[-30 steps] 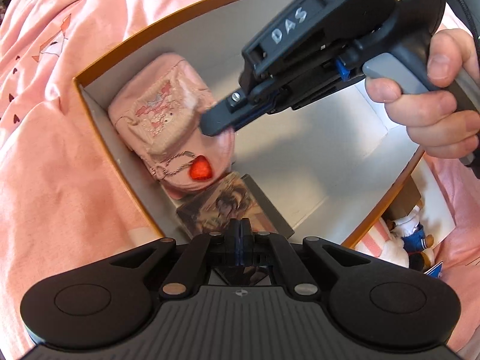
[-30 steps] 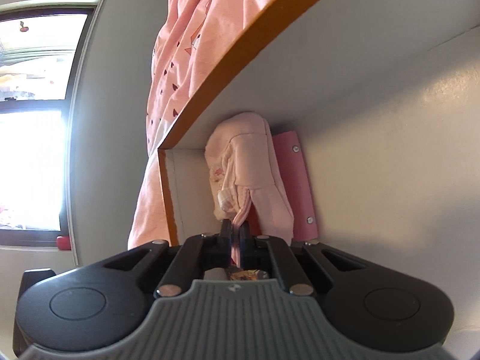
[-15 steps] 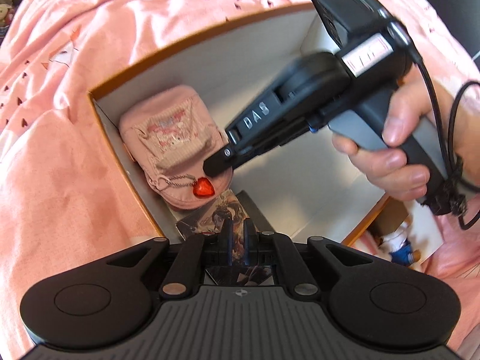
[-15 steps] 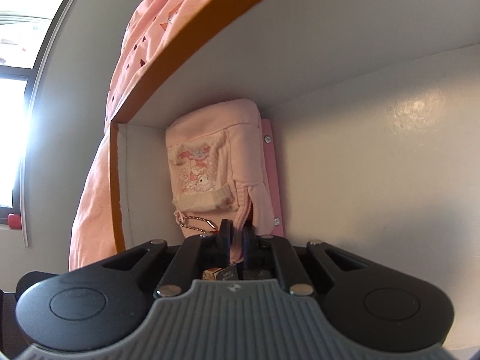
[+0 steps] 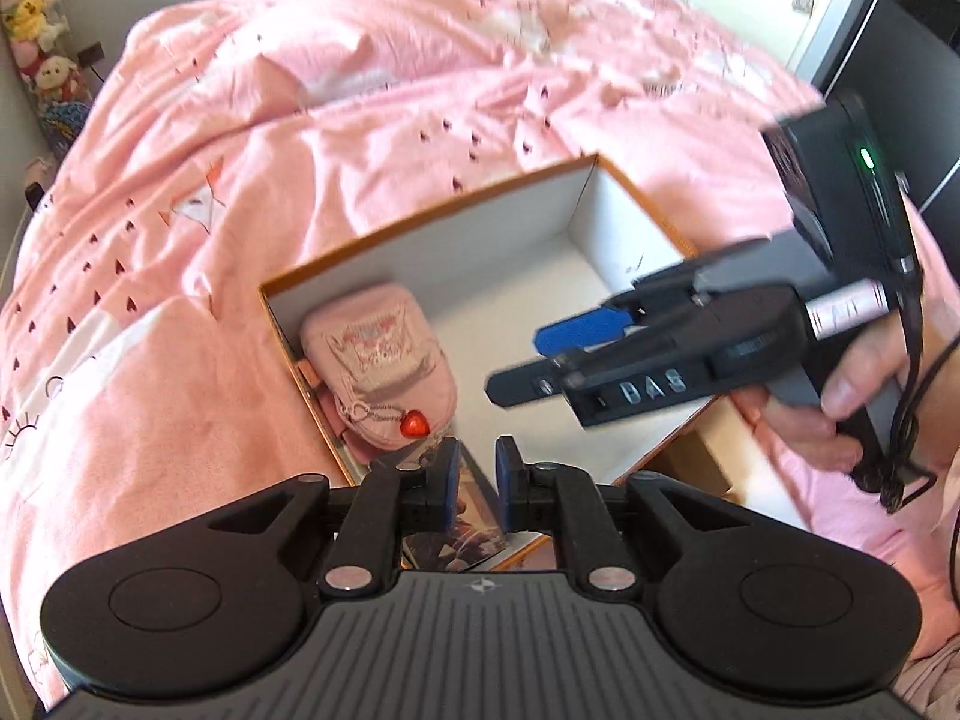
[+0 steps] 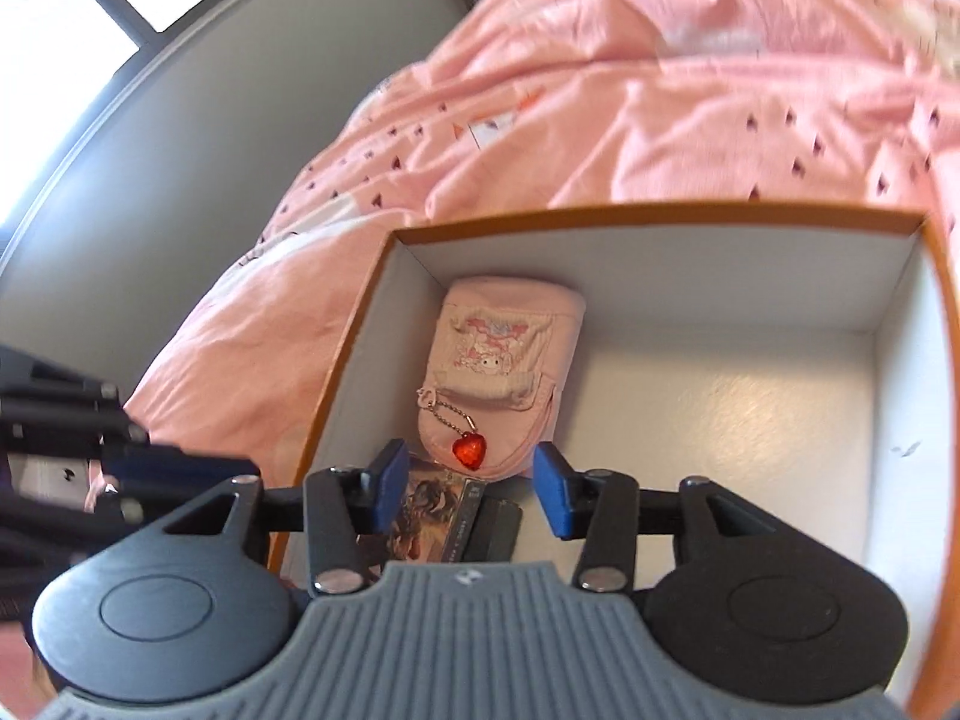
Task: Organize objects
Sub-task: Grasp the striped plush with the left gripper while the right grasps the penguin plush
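While both grippers' jaws, just opening, hold nothing, the pink pouch (image 6: 501, 372) lies below them in the box (image 6: 660, 219).

Inside the open box (image 6: 660, 219), the pink pouch (image 6: 504, 360) and a picture card (image 6: 429, 507) beneath it fill the 9 o'clock side. From 12 to 3 o'clock the white floor lies bare. The right gripper (image 5: 522, 363) hangs above that space.

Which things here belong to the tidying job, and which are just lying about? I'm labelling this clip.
Part of the job:
- orange-rimmed box
- pink pouch with red heart charm, in the box
- illustrated case beside it
- left tool and right tool, both empty

Lying about:
- pink bedspread
- plush toys by the wall
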A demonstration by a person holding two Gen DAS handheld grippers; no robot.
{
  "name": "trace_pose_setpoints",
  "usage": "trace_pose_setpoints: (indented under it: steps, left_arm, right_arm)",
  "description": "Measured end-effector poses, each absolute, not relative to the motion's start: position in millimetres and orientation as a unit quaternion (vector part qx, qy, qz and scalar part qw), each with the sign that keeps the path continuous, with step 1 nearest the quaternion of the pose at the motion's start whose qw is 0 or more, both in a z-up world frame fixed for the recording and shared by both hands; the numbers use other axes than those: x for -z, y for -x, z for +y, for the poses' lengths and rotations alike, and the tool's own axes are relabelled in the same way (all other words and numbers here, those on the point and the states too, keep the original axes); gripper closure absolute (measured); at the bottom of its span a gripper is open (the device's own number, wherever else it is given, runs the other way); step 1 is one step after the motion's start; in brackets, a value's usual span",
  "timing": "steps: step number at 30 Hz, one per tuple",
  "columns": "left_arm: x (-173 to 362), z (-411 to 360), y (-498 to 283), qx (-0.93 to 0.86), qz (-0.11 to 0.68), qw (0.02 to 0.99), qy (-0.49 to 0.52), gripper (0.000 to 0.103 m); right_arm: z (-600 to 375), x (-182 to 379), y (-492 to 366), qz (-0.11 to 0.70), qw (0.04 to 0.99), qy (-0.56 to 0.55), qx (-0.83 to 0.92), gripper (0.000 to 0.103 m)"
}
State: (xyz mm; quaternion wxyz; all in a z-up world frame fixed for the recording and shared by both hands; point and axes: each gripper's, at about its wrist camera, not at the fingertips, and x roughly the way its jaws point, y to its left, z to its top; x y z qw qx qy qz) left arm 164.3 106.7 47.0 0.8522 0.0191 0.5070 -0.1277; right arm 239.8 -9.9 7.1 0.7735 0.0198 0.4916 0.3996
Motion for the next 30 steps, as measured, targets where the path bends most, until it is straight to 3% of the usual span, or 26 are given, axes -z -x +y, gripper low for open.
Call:
trace_pose_setpoints:
  steps: [1, 7, 15, 21, 25, 30]
  left_arm:
    - [-51, 106, -159, 0.126, 0.498, 0.858, -0.014, 0.085]
    - [-75, 90, -119, 0.100, 0.437, 0.894, 0.014, 0.080]
    - [-29, 65, -93, 0.111, 0.431, 0.892, 0.077, 0.080]
    - [14, 48, -87, 0.114, 0.470, 0.868, 0.108, 0.080]
    - [38, 32, -87, 0.114, 0.491, 0.856, 0.116, 0.060]
    - [58, 15, -91, 0.092, 0.519, 0.843, 0.111, 0.045]
  right_arm:
    - [-14, -15, -226, 0.476, 0.783, -0.013, -0.401, 0.044]
    - [-56, -41, -174, 0.400, 0.823, 0.004, -0.403, 0.027]
    - [-109, -28, -126, 0.408, 0.840, -0.029, -0.356, 0.028]
    - [-127, -3, -102, 0.447, 0.837, -0.034, -0.315, 0.038]
    - [-130, 20, -91, 0.477, 0.835, -0.014, -0.275, 0.051]
    - [-139, 38, -92, 0.503, 0.830, -0.024, -0.242, 0.059]
